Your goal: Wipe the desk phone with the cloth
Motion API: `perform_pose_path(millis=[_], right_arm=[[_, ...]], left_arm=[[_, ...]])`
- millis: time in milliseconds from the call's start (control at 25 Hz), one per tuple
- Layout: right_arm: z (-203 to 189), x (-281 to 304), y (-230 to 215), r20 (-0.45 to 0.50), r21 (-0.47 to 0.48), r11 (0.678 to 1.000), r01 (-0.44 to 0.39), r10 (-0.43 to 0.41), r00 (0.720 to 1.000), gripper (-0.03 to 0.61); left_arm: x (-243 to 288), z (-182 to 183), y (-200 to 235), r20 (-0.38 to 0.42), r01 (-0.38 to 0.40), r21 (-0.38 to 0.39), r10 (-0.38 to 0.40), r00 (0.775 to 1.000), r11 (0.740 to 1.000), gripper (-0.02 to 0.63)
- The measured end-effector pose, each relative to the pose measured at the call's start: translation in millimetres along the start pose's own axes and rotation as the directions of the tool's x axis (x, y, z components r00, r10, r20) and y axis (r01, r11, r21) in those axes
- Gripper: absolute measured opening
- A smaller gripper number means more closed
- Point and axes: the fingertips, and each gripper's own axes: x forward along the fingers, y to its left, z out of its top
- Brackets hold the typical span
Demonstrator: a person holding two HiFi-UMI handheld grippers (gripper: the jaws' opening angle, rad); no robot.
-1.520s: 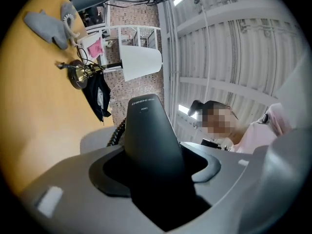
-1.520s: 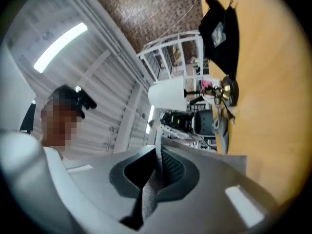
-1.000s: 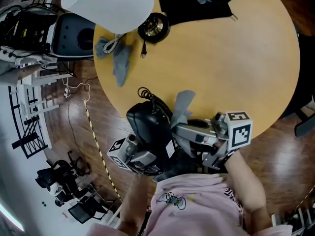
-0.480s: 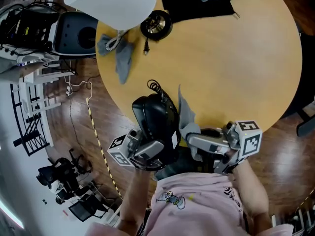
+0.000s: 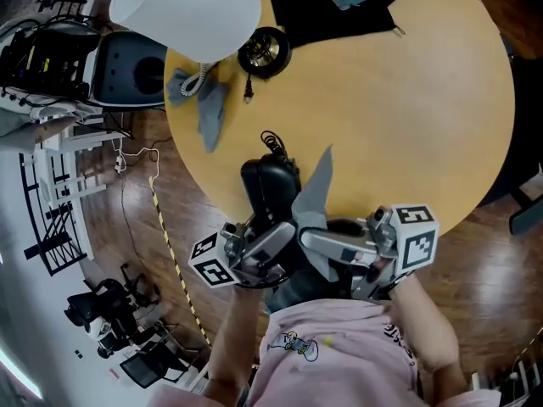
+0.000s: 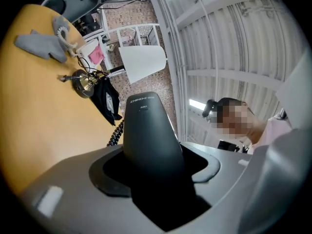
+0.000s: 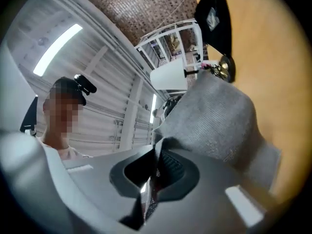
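now | phone [image 6: 146,135] clamped in left tongs [image 6: 155,182] | cloth [image 7: 214,116] in right tongs [image 7: 153,179]

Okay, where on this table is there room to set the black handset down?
The round wooden table is bare across its middle and right, this side of the black garment. Crowded at far left: brass lamp base, loose grey cloth, white coiled cord.

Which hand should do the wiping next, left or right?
Right. The right tool is shut on the cloth, which stands beside the phone. The left tool is shut on the phone, so it likely just steadies it.
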Motion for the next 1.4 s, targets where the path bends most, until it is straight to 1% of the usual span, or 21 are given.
perform_pose_path(millis=[80,160,200,280,360,440,480,520,600,640,680,800,880,960,1000,1040,1120,1200,1280,1360,1400], right_arm=[[-34,-13,-8,-0.069,0.033,0.998,0.05,-0.048,0.996,0.005],[-50,-31,-13,-0.108,0.013,0.994,0.11,-0.108,0.988,0.005],[-49,-42,-14,-0.101,0.005,0.991,0.134,-0.132,0.986,0.005],[-32,-61,-12,-0.049,-0.005,0.987,0.163,-0.163,0.985,0.005],[-9,-79,-9,0.012,-0.036,0.983,0.182,-0.182,0.983,0.005],[16,-93,-1,0.075,-0.064,0.979,0.195,-0.19,0.979,0.005],[28,-100,4,0.107,-0.077,0.977,0.201,-0.192,0.976,0.005],[39,-108,9,0.14,-0.087,0.974,0.208,-0.195,0.971,0.005],[58,-126,19,0.208,-0.106,0.968,0.229,-0.203,0.957,0.005],[65,-135,24,0.241,-0.114,0.964,0.242,-0.209,0.948,0.005],[71,-144,28,0.269,-0.122,0.959,0.255,-0.216,0.939,0.005],[76,-170,33,0.311,-0.139,0.948,0.287,-0.234,0.921,0.005],[75,-176,33,0.313,-0.142,0.942,0.305,-0.25,0.916,0.005],[71,-175,29,0.294,-0.142,0.935,0.326,-0.275,0.915,0.005],[69,-172,25,0.28,-0.14,0.93,0.341,-0.293,0.914,0.005],[67,-168,20,0.264,-0.137,0.924,0.357,-0.313,0.912,0.005],[65,-157,12,0.232,-0.148,0.911,0.384,-0.345,0.909,0.005],[68,-143,6,0.206,-0.185,0.888,0.42,-0.383,0.9,0.005],[76,-126,-2,0.186,-0.232,0.849,0.475,-0.44,0.879,0.005],[91,-99,-14,0.164,-0.312,0.795,0.52,-0.494,0.854,0.005],[99,-83,-25,0.149,-0.354,0.759,0.546,-0.531,0.834,0.005]], left_arm=[[2,3,19,-0.007,-0.094,0.01,0.095,0.996,0.995,0.308],[4,1,42,-0.037,-0.219,0.036,0.22,0.975,0.975,0.308],[5,-2,54,-0.06,-0.282,0.063,0.286,0.956,0.957,0.308],[7,-11,76,-0.106,-0.39,0.134,0.405,0.908,0.911,0.308],[10,-21,96,-0.137,-0.474,0.2,0.503,0.853,0.858,0.31],[13,-31,114,-0.15,-0.537,0.281,0.589,0.794,0.795,0.31],[16,-35,122,-0.153,-0.563,0.336,0.634,0.758,0.755,0.31],[18,-38,129,-0.155,-0.586,0.396,0.68,0.716,0.707,0.31],[24,-46,142,-0.16,-0.611,0.51,0.765,0.624,0.606,0.311],[26,-50,148,-0.165,-0.612,0.555,0.796,0.583,0.563,0.311],[29,-54,154,-0.171,-0.609,0.589,0.819,0.548,0.531,0.31],[32,-64,168,-0.185,-0.609,0.644,0.866,0.464,0.464,0.31],[31,-66,173,-0.174,-0.611,0.667,0.886,0.43,0.428,0.31],[30,-67,176,-0.161,-0.613,0.679,0.896,0.414,0.405,0.308],[30,-68,176,-0.157,-0.613,0.681,0.898,0.411,0.4,0.305],[31,-69,175,-0.151,-0.611,0.685,0.898,0.414,0.397,0.297],[33,-69,170,-0.132,-0.602,0.696,0.893,0.429,0.392,0.301],[34,-69,161,-0.117,-0.594,0.699,0.883,0.454,0.398,0.302],[33,-66,147,-0.105,-0.589,0.691,0.864,0.493,0.42,0.302],[28,-63,135,-0.088,-0.586,0.675,0.838,0.539,0.448,0.301],[24,-60,131,-0.078,-0.585,0.667,0.825,0.56,0.461,0.302]])
